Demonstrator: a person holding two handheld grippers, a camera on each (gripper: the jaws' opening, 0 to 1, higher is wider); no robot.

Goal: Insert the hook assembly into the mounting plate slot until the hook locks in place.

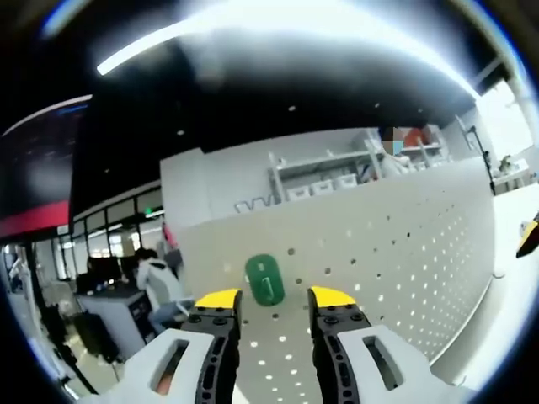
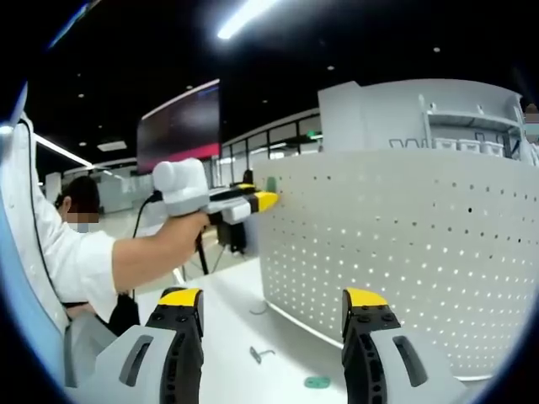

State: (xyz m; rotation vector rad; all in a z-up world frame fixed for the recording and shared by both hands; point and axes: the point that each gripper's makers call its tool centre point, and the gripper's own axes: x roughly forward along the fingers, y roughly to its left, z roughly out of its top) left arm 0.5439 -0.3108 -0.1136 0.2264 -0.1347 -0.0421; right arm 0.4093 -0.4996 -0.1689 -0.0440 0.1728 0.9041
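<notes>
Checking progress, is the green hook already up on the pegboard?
Yes, the green hook sits on the pegboard, ahead of the open left tongs.

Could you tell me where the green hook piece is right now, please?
In the left gripper view, the green hook piece sits on the white pegboard, just above the gap between the left claw tips.

An open-plan office or lab hall: a dark ceiling with strip lights (image 1: 278,25), glass-walled rooms (image 2: 278,139) far off, storage shelving (image 1: 324,172) behind a white pegboard (image 2: 404,252), and people at desks (image 1: 126,303).
</notes>
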